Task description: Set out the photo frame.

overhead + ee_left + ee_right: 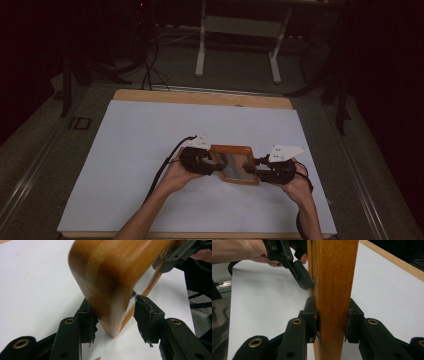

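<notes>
Wooden frame: near the table's near right, lifted between both grippers. Left gripper: jaws part open around the frame's left corner, one pad touching, the other just clear. Right gripper: jaws clamped on the frame's right edge.

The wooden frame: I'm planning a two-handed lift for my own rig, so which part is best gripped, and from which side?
Grip the wooden frame by its short side rails, one gripper coming in from each end. The rails are flat-faced and narrow enough for the jaws: the right gripper clamps one squarely, while the left gripper stands open around a rounded corner, probably a poorer seat.
</notes>
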Tool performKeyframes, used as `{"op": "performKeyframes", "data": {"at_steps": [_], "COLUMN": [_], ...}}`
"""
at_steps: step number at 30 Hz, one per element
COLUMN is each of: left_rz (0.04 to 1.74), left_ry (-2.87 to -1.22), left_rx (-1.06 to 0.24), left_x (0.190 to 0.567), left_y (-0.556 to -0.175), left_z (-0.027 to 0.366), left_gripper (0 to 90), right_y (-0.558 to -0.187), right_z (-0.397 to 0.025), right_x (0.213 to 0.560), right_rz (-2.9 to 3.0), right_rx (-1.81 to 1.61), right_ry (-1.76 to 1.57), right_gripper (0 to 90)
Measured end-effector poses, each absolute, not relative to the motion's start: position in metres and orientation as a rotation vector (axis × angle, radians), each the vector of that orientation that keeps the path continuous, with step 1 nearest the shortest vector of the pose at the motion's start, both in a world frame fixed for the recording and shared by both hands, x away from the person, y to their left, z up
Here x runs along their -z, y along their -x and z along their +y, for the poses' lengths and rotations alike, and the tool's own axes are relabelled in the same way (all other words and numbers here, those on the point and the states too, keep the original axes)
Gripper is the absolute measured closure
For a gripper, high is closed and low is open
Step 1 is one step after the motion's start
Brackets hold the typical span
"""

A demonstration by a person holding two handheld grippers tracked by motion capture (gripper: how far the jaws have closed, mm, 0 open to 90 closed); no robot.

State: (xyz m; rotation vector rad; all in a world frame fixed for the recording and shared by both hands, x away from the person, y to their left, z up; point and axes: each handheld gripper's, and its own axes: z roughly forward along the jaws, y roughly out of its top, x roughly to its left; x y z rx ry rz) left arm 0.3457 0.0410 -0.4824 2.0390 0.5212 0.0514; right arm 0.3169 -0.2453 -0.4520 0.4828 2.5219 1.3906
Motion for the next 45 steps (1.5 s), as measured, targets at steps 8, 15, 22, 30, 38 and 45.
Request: {"op": "performKeyframes", "data": {"at_steps": [8, 15, 22, 30, 38, 45], "left_rz": [0.492, 0.473, 0.473, 0.481, 0.507, 0.534], "left_ry": [-2.052, -2.07, -2.072, -2.065, -2.066, -2.064], "left_rx": [-0.067, -0.092, -0.115, -0.128, -0.138, -0.139], "left_x": [0.48, 0.478, 0.474, 0.469, 0.465, 0.462], "left_y": [-0.341, -0.337, -0.334, -0.33, -0.328, -0.326], "left_z": [0.041, 0.042, 0.049, 0.057, 0.067, 0.079], "left_gripper": [58.8, 61.1, 61.6, 61.9, 61.9, 61.6], "right_y": [-0.318, -0.317, -0.318, -0.318, -0.321, -0.324], "right_z": [-0.247, -0.246, -0.241, -0.235, -0.226, -0.216], "right_x": [0.452, 0.452, 0.452, 0.449, 0.45, 0.452], "right_rz": [2.527, 2.543, 2.54, 2.531, 2.53, 2.529], "right_rx": [-1.377, -1.36, -1.381, -1.42, -1.456, -1.491], "right_ry": [-0.516, -0.524, -0.523, -0.524, -0.537, -0.551], "right_gripper": [66.6, 65.0, 64.1, 63.6, 62.9, 62.5]}}
